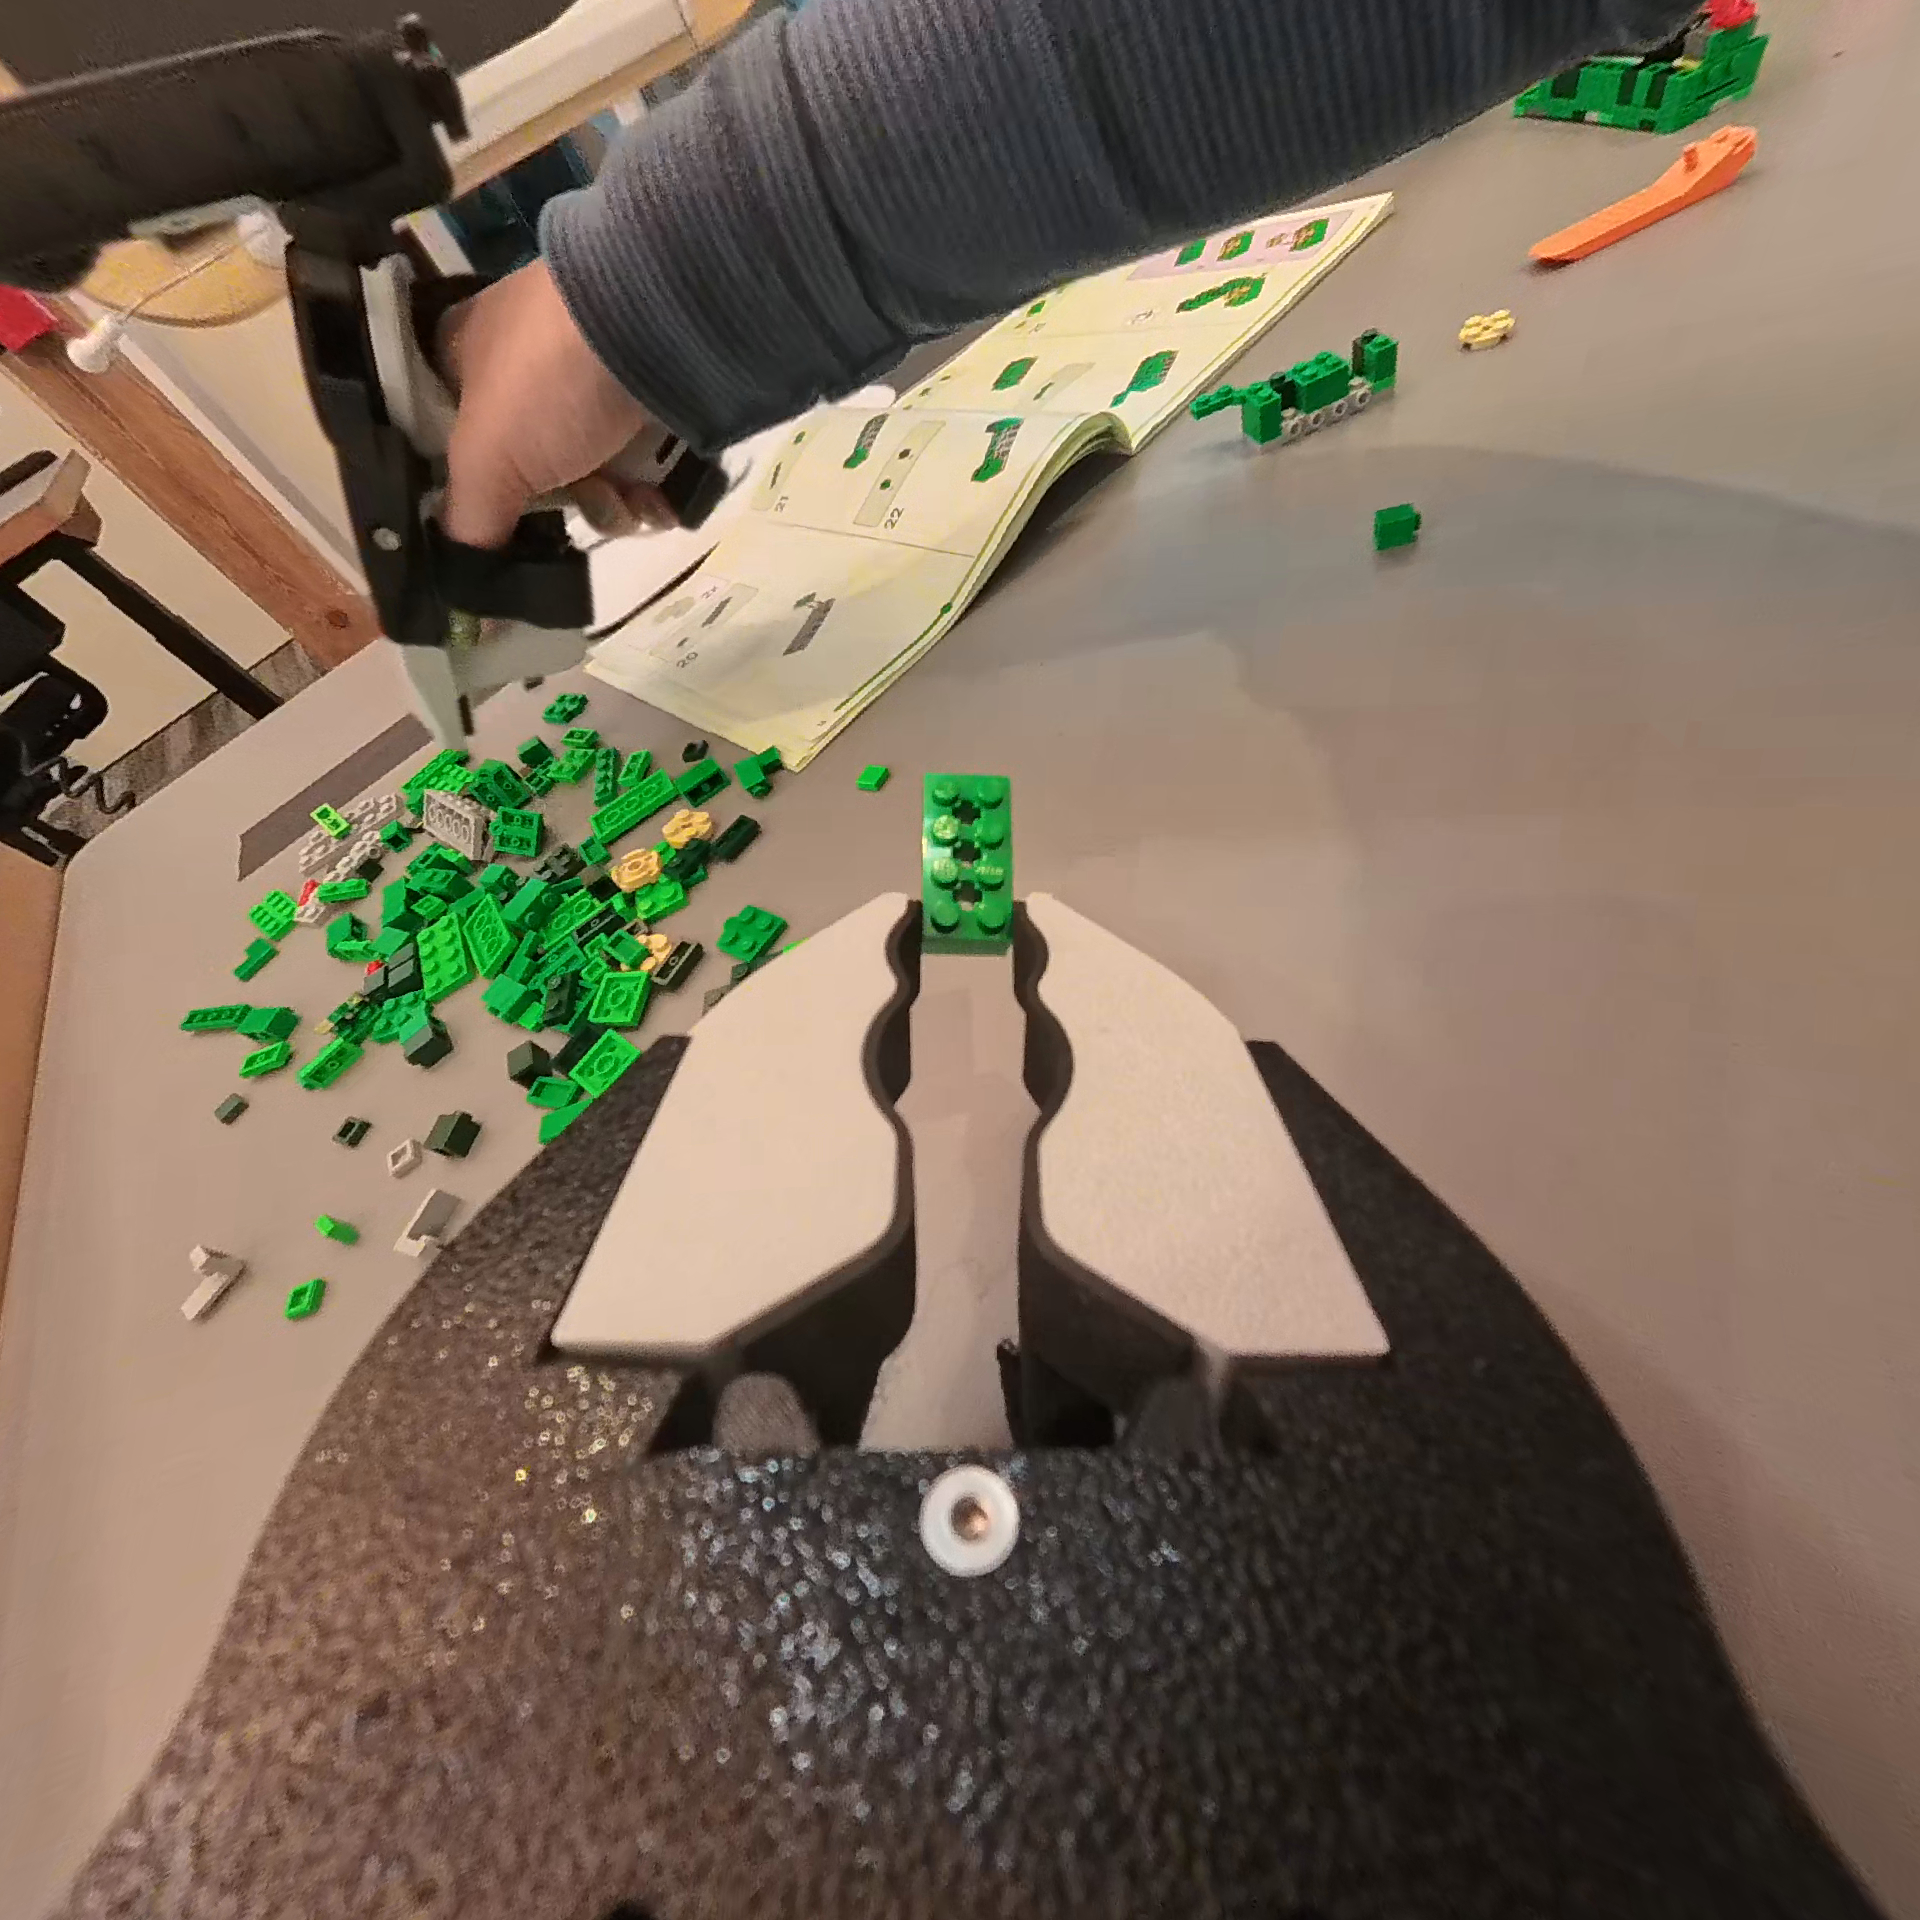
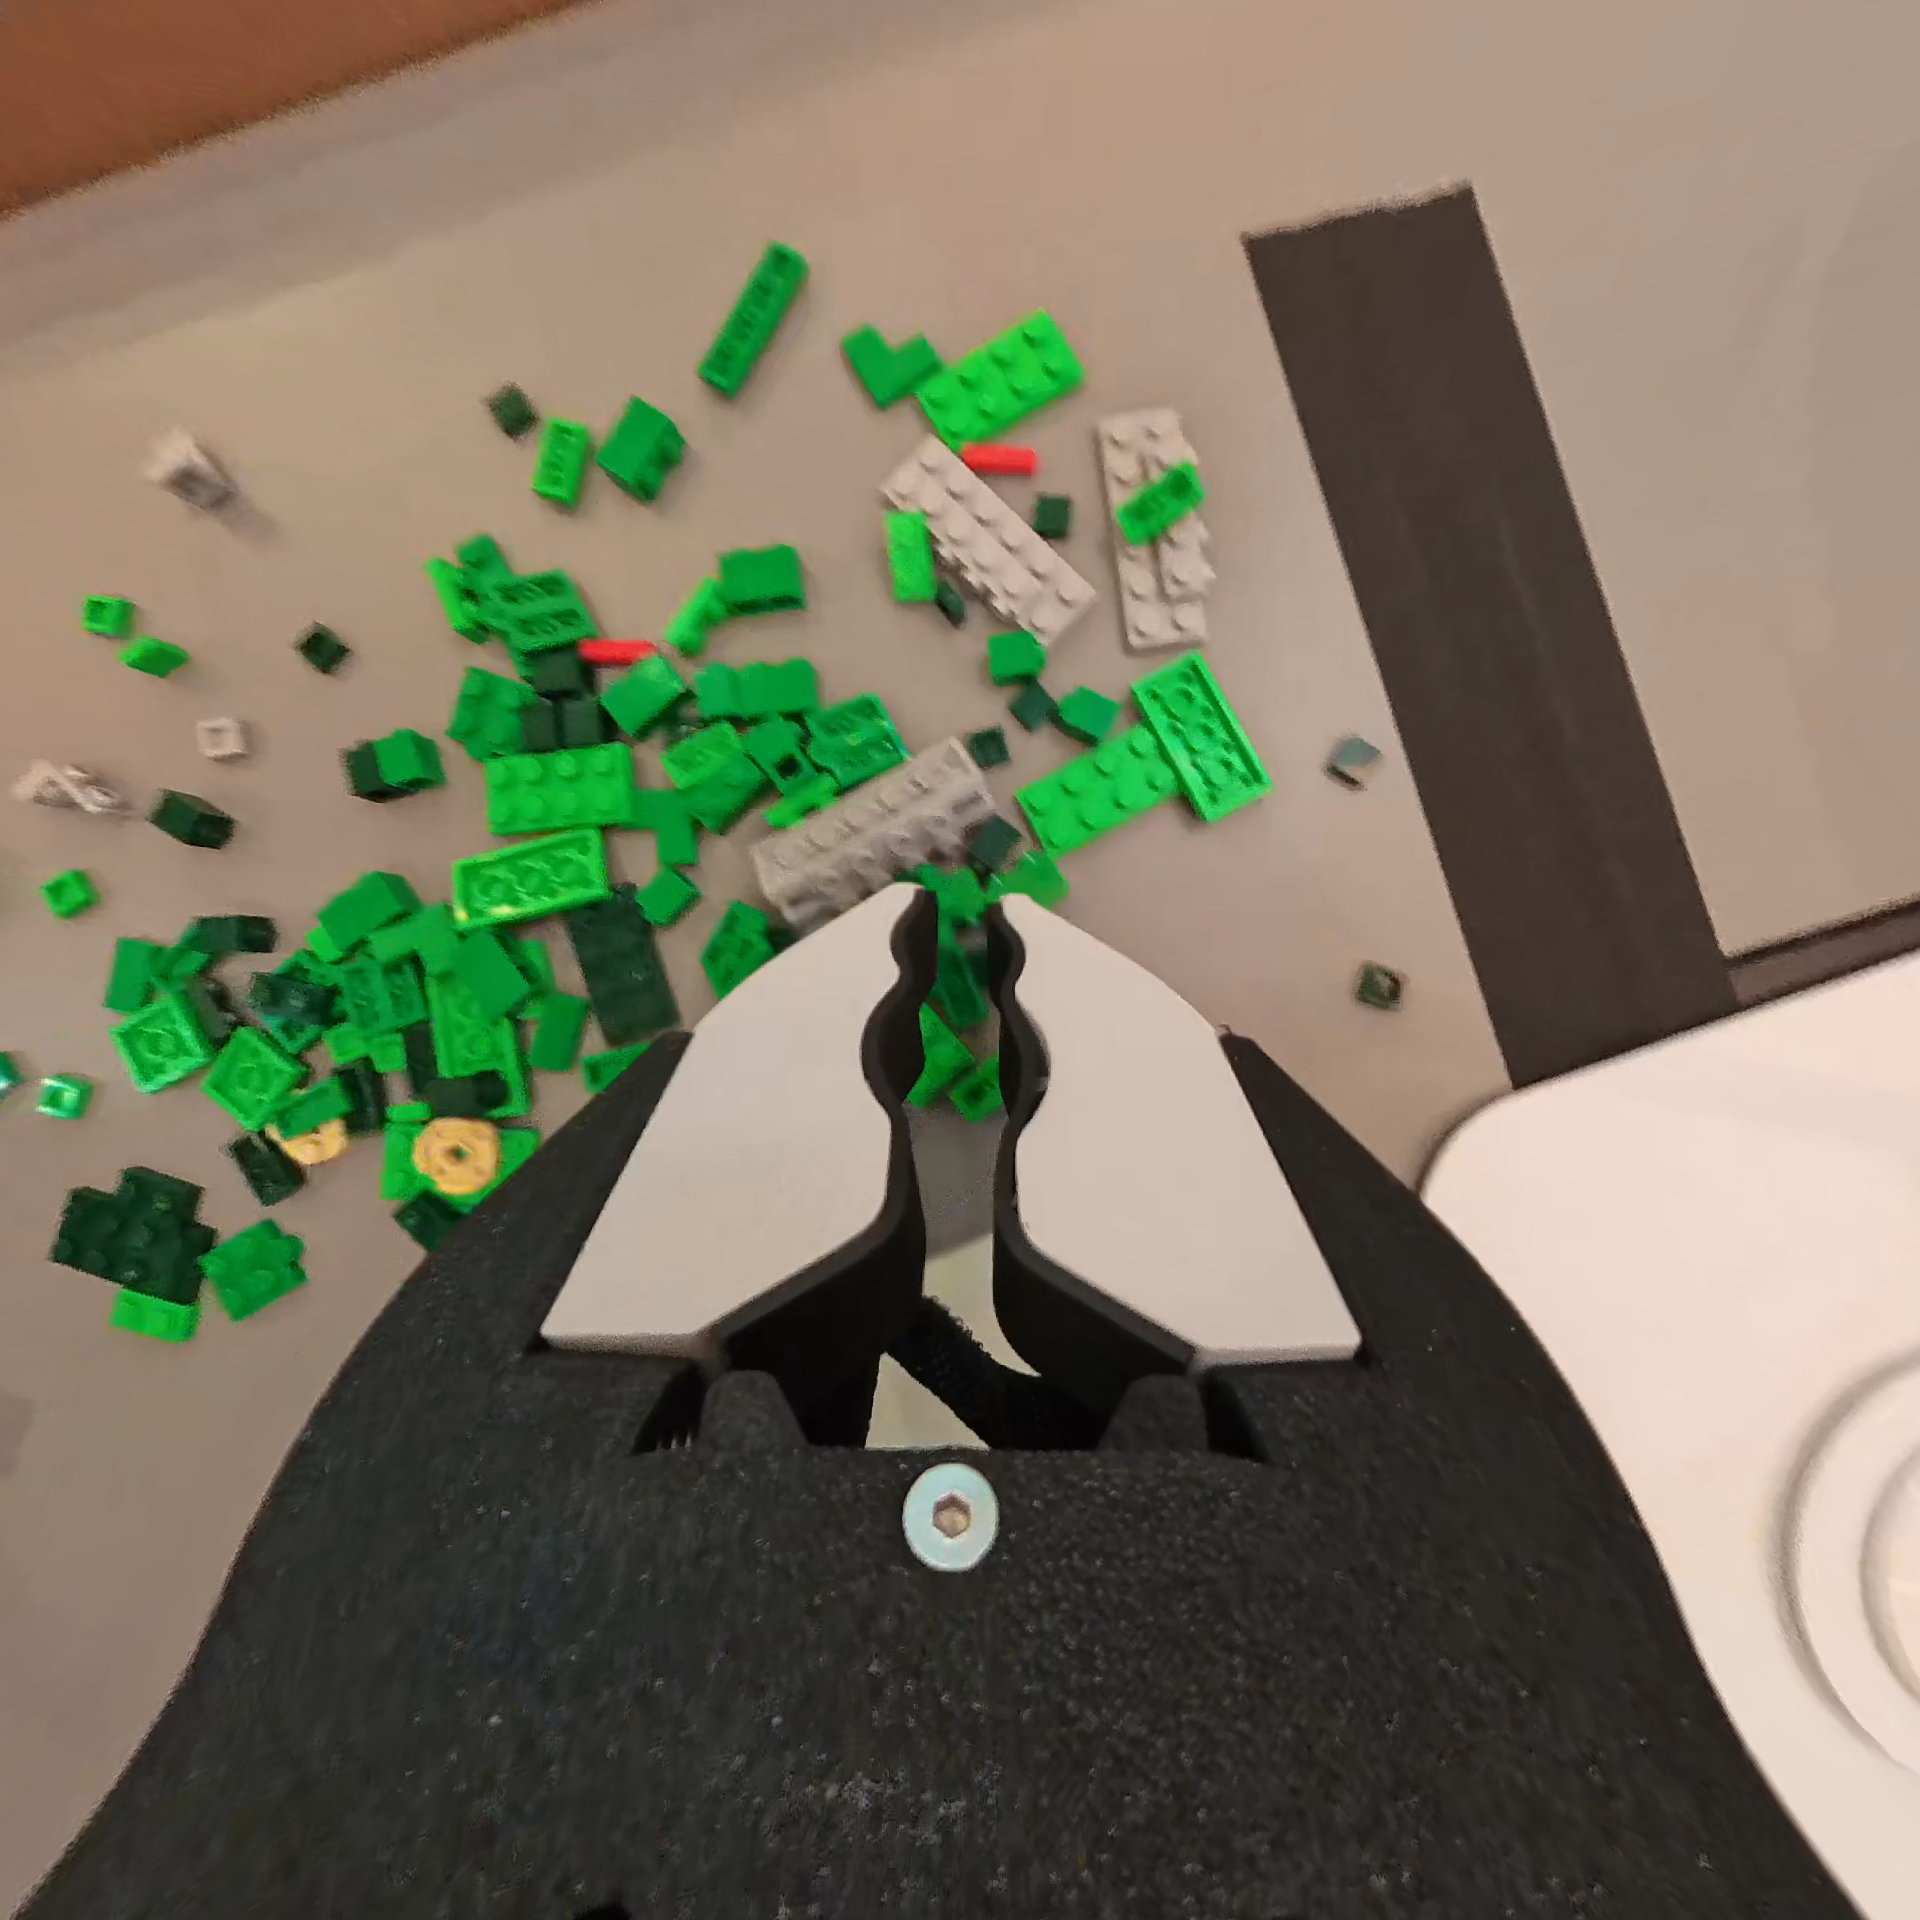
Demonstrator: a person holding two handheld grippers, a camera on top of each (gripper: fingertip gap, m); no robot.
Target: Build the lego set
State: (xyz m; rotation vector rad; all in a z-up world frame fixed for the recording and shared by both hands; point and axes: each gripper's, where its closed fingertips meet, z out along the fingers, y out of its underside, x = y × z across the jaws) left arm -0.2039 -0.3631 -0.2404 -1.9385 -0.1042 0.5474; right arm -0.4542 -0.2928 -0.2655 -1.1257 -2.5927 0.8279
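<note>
My left gripper (image 1: 966,914) is shut on one end of a green two-by-four plate (image 1: 968,857) and holds it studs-up above the grey table (image 1: 1455,935). My right gripper (image 2: 961,914) hovers over a pile of loose green, grey and tan bricks (image 2: 561,790). Its jaws are nearly together, with a small green piece (image 2: 956,894) at the tips; the picture is blurred. In the left wrist view the right gripper (image 1: 447,727) points down at the far edge of the pile (image 1: 499,914), held by a hand (image 1: 530,416).
An open instruction booklet (image 1: 935,499) lies beyond the pile. A small green assembly (image 1: 1299,395), a single green brick (image 1: 1395,527), a tan flower piece (image 1: 1486,329), an orange brick separator (image 1: 1652,197) and a larger green build (image 1: 1652,83) sit farther right. A dark strip (image 2: 1475,603) marks the table. My hands' fingertips stand some 25 cm from each other. The right gripper is farther from the single green brick (image 1: 1395,527), some 35 cm, than the left, some 20 cm.
</note>
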